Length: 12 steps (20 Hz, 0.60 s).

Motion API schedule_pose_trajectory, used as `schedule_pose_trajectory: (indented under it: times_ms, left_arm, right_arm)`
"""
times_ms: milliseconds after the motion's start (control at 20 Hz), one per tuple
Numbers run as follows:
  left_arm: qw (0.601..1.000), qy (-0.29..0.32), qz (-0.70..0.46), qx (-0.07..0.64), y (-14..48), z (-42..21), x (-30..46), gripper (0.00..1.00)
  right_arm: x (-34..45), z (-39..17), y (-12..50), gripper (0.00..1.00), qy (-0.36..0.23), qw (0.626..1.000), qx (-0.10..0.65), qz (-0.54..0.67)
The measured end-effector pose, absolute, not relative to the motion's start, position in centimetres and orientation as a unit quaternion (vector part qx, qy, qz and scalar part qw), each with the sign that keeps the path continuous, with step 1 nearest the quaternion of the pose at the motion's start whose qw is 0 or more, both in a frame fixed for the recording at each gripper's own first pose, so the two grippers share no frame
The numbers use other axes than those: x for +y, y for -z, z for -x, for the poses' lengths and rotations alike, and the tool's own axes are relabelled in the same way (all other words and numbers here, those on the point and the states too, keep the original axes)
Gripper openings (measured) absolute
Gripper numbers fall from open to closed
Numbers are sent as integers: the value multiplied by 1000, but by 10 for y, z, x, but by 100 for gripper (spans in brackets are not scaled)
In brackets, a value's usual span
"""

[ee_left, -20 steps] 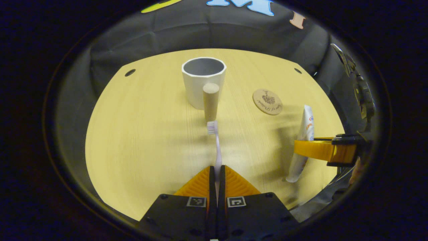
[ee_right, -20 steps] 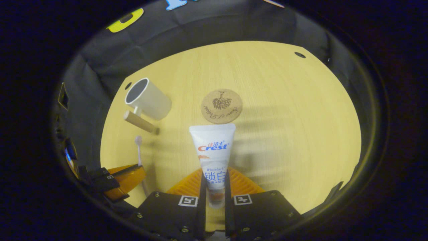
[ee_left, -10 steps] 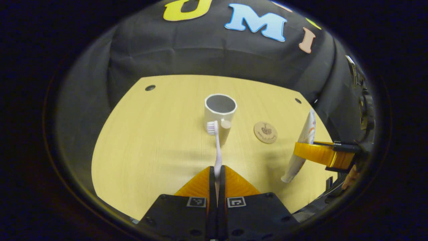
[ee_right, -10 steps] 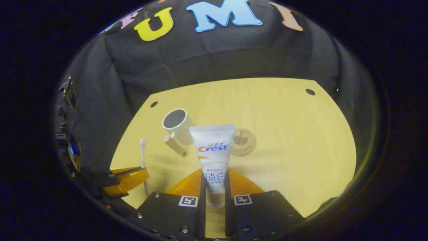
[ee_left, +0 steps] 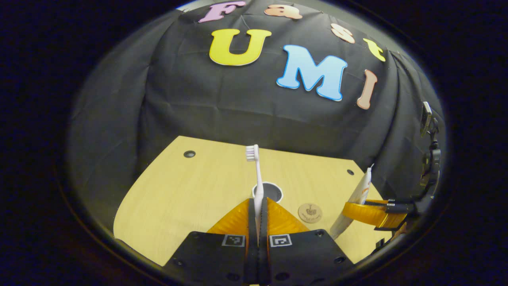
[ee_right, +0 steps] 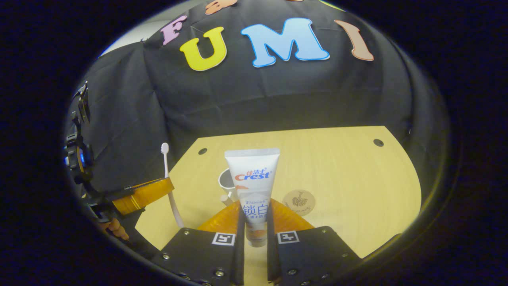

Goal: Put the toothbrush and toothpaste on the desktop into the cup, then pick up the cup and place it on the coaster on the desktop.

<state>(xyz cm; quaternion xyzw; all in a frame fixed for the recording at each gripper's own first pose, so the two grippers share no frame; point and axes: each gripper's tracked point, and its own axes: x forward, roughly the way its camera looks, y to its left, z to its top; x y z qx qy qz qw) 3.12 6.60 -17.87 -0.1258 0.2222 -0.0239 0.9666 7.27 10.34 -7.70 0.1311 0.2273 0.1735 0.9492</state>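
My left gripper [ee_left: 258,204] is shut on a white toothbrush [ee_left: 256,174], which stands bristles-up and held high over the desktop. Behind its fingers peeks the rim of the white cup [ee_left: 273,190]. The round cork coaster [ee_left: 310,212] lies to the cup's right. My right gripper [ee_right: 254,210] is shut on a white toothpaste tube [ee_right: 253,178], crimped end up. In the right gripper view the cup [ee_right: 226,180] sits behind the tube's left edge and the coaster [ee_right: 298,201] to its right. The left gripper [ee_right: 143,192] with the toothbrush [ee_right: 168,178] shows there at far left.
The wooden desktop [ee_left: 186,190] has small round holes near its far corners [ee_left: 189,153]. Black cloth walls close it in behind and at the sides. The right gripper [ee_left: 371,212] holding the tube [ee_left: 355,202] hangs at the desktop's right edge in the left gripper view.
Both grippers have risen and tilted back, each still holding its item. The cup and coaster now look smaller and lower in both views, and more of the cloth wall shows.
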Motion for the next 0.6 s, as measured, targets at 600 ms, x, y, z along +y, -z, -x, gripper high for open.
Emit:
schedule_pose_trajectory:
  times_ms: [600]
  left_arm:
    - [976,57,186,101,154,-130,54,8]
  right_arm:
    - [110,-87,66,24,-177,958,208,-89]
